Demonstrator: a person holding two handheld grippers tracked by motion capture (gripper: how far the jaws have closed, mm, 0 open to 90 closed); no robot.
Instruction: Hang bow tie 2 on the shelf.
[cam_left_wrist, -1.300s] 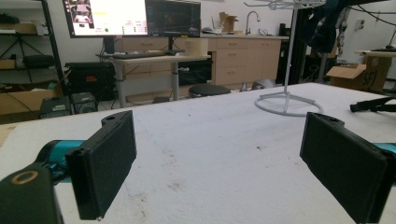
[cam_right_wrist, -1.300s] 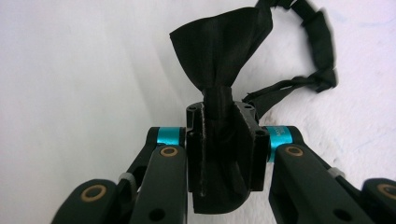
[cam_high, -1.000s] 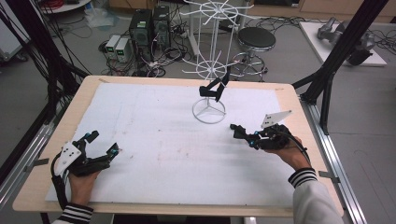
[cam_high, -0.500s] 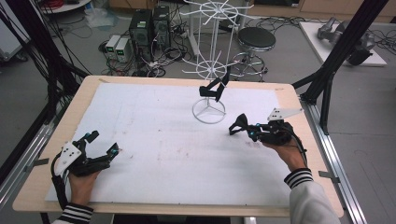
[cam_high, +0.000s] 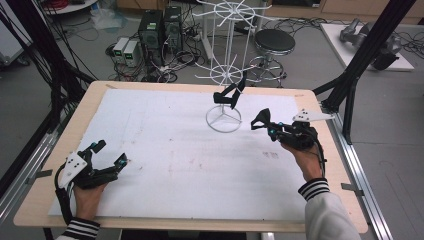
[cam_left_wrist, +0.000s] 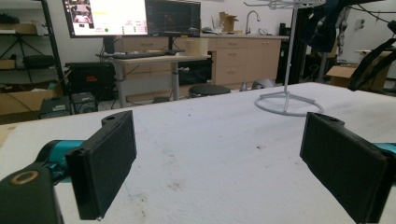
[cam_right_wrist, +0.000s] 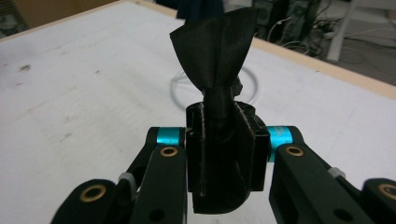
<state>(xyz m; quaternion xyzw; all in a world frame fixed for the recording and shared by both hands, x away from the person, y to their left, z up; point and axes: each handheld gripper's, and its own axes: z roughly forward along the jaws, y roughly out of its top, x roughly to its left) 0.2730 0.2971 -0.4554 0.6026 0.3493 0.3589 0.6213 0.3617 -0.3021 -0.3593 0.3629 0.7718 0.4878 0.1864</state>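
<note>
Clamping black fabric (cam_right_wrist: 217, 51), right gripper (cam_high: 261, 121) over white table (cam_high: 165, 150); left gripper (cam_high: 111, 155) apart.

No legible text, label, brand or number — the two monitor screens (cam_left_wrist: 135, 17) in the left gripper view show windows, their writing too small to read.
</note>
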